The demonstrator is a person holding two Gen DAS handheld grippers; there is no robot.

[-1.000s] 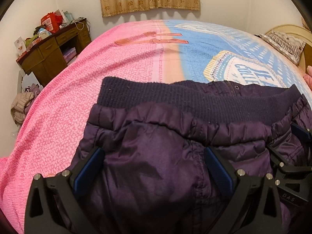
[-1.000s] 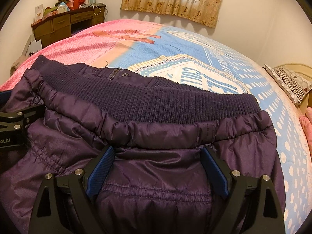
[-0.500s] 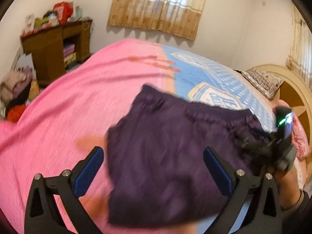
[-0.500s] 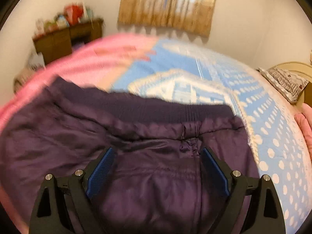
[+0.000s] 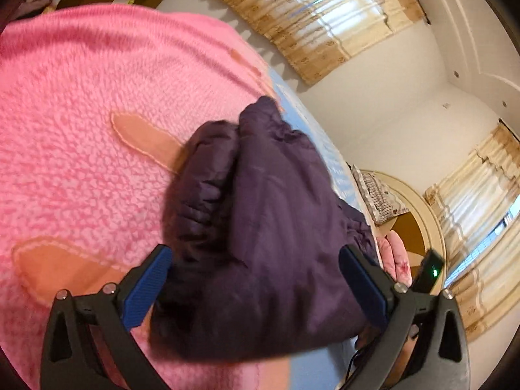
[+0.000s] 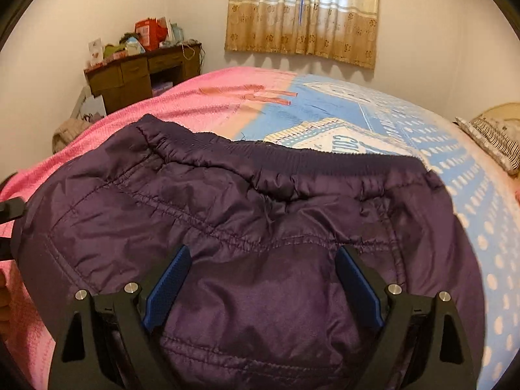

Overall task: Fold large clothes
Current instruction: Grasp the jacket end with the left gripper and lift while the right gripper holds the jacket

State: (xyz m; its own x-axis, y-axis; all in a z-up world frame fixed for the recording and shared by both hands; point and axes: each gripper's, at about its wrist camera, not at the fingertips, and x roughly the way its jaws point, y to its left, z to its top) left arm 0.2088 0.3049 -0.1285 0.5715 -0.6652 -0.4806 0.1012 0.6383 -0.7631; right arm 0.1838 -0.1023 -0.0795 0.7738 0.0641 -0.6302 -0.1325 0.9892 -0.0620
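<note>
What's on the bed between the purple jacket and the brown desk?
Just bare pink blanket. In the right wrist view nothing sits on that stretch between the purple jacket and the brown desk, which stands on the floor past the bed's edge.

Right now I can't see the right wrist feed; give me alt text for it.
A folded dark purple padded jacket fills the foreground on the pink and blue bedspread, ribbed hem farthest from the camera, with the right tool open above it. Behind stand a cluttered wooden desk and a curtained window.
</note>
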